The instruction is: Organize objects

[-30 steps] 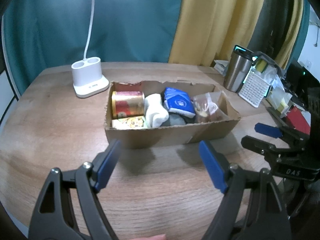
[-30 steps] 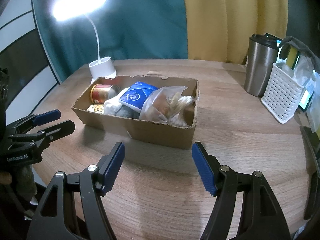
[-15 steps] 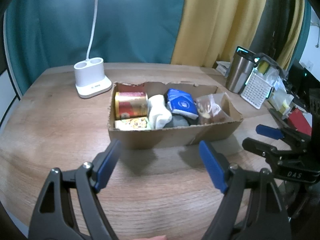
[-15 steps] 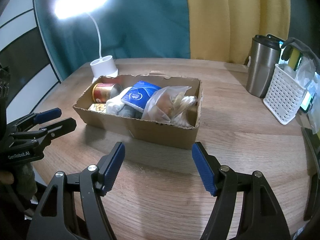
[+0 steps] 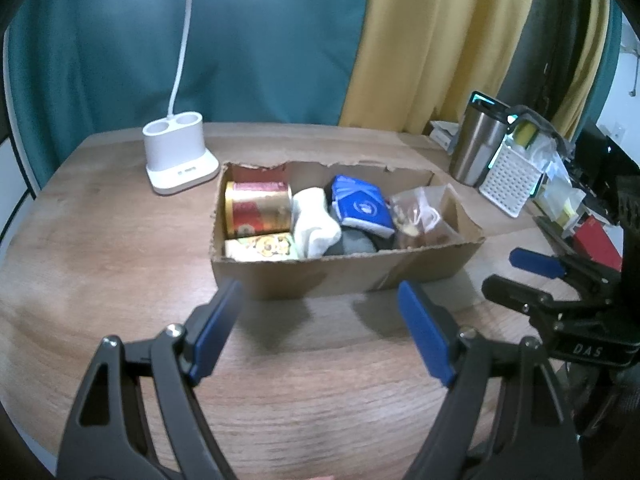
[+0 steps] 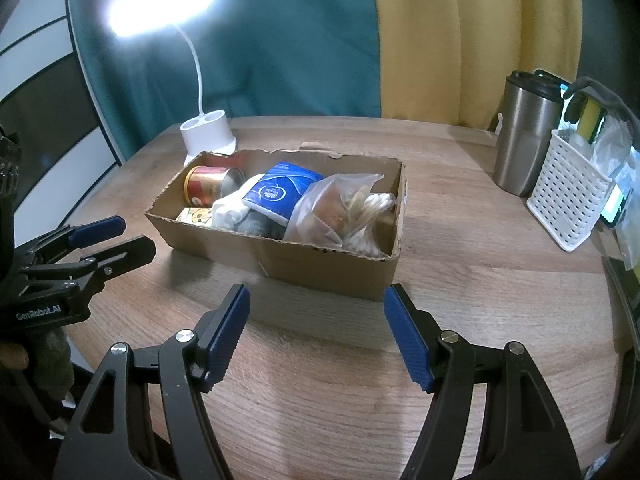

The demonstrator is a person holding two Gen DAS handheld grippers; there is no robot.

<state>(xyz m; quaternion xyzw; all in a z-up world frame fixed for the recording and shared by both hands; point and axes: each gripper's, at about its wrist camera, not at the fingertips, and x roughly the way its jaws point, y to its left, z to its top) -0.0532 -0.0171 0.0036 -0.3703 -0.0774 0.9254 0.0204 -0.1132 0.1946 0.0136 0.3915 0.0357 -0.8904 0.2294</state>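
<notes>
Presently both the left tool [image 5: 320, 334] and right tool [image 6: 318, 334] hover spread before the cardboard box [image 6: 320, 266].

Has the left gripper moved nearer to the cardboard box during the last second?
Yes, slightly. In the left wrist view the cardboard box and desk lamp base appear larger and lower, so the left gripper moved forward toward them.

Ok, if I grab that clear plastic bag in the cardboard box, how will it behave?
The clear plastic bag looks thin and crinkled, so it will probably sag and deform. Its loose contents, cotton swabs among them, would likely shift. It seems light, and it leans on the blue packet, which may get nudged.
</notes>
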